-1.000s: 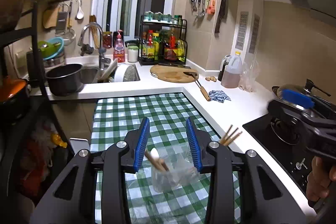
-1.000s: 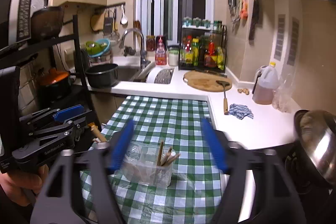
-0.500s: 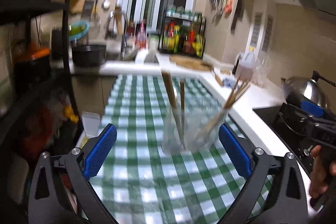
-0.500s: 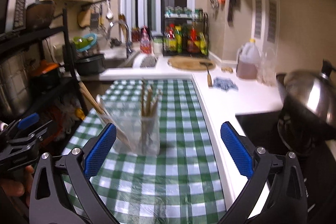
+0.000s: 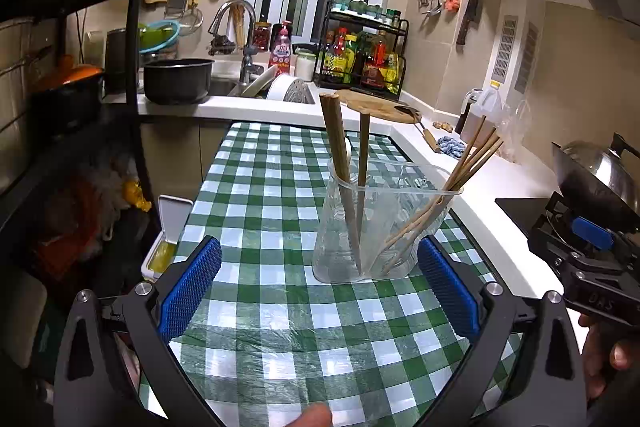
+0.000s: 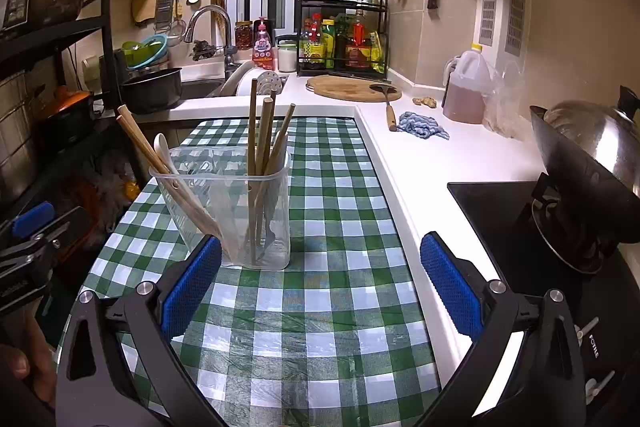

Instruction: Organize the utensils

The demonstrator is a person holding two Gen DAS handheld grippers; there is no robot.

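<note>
A clear plastic utensil holder [image 5: 384, 227] stands upright on the green checked tablecloth [image 5: 280, 187]. It holds wooden chopsticks [image 5: 464, 175], wooden-handled utensils [image 5: 340, 155] and a white spoon [image 6: 164, 151]. The holder also shows in the right wrist view [image 6: 236, 211]. My left gripper [image 5: 320, 287] is open and empty, just in front of the holder. My right gripper [image 6: 320, 287] is open and empty, with the holder ahead and to the left. Each gripper shows at the edge of the other's view.
A stove with a steel wok lid [image 6: 592, 147] is on the right. A white counter [image 6: 420, 163] carries a cutting board [image 6: 352, 87], cloth [image 6: 420, 125] and oil jug [image 6: 468, 91]. A sink [image 5: 224, 87], black pot [image 5: 178, 79] and black rack [image 5: 80, 27] are left.
Both grippers opened wide and drew back from the holder. The left one had been closed around it a second ago. The holder now stands free on the cloth.
</note>
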